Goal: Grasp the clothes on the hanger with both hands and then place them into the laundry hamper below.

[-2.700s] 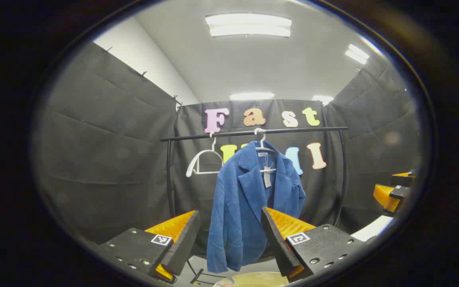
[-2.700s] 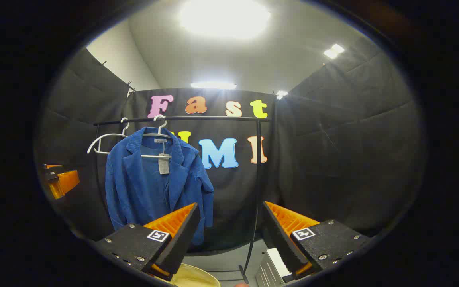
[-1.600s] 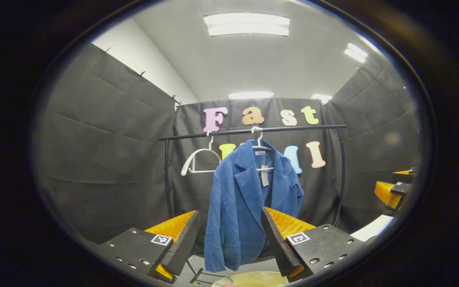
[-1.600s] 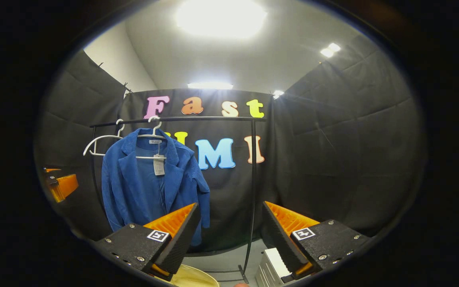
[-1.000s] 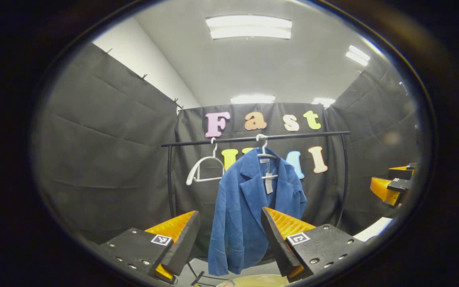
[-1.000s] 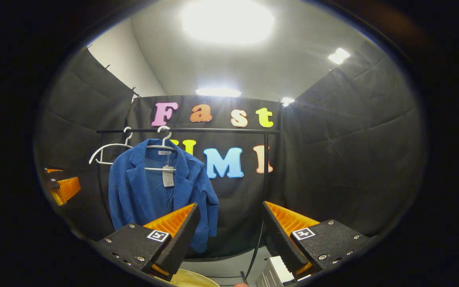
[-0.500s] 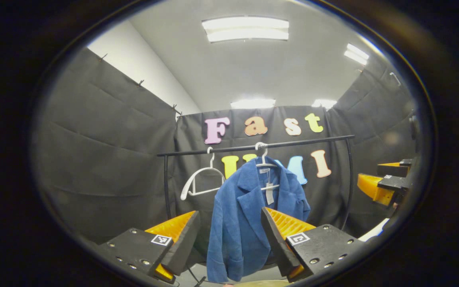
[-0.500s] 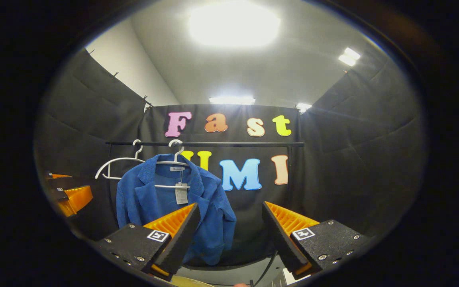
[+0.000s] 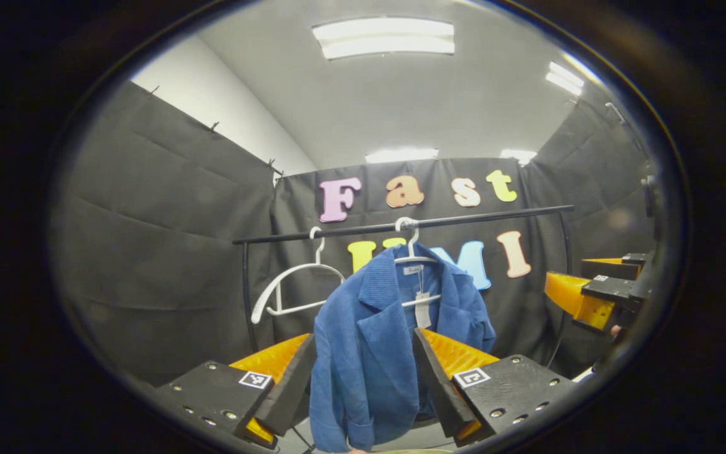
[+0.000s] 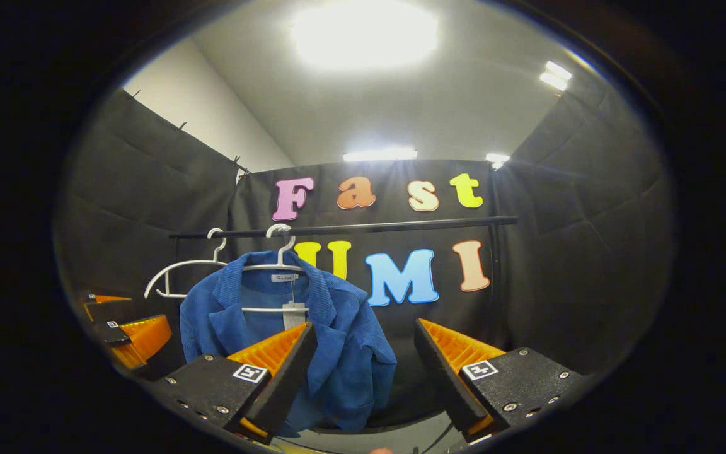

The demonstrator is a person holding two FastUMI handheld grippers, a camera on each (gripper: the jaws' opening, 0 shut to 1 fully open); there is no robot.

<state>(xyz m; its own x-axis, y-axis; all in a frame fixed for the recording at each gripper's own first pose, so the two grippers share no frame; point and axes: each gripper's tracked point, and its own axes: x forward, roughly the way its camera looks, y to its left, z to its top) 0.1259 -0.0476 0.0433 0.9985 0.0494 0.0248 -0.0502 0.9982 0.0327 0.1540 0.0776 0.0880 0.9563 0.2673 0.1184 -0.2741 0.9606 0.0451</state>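
Observation:
A blue corduroy jacket (image 9: 375, 353) hangs on a white hanger (image 9: 410, 252) from a black rail (image 9: 401, 224). In the left gripper view my left gripper (image 9: 363, 372) is open, and the jacket's front shows between its fingers, farther off. In the right gripper view the jacket (image 10: 344, 353) hangs behind the left finger of my open right gripper (image 10: 363, 372), which holds nothing. The right gripper (image 9: 590, 296) also shows at the right edge of the left gripper view, and the left gripper (image 10: 126, 331) at the left edge of the right gripper view. A thin pale rim of the hamper (image 9: 401, 451) peeks in at the bottom.
An empty white hanger (image 9: 293, 290) hangs on the rail left of the jacket. The rack's black uprights (image 9: 246, 302) stand at both ends. Black cloth walls close the booth on three sides.
Both grippers have moved closer to the jacket and up, so it looks larger and the hamper has dropped almost out of view. Both stay open.

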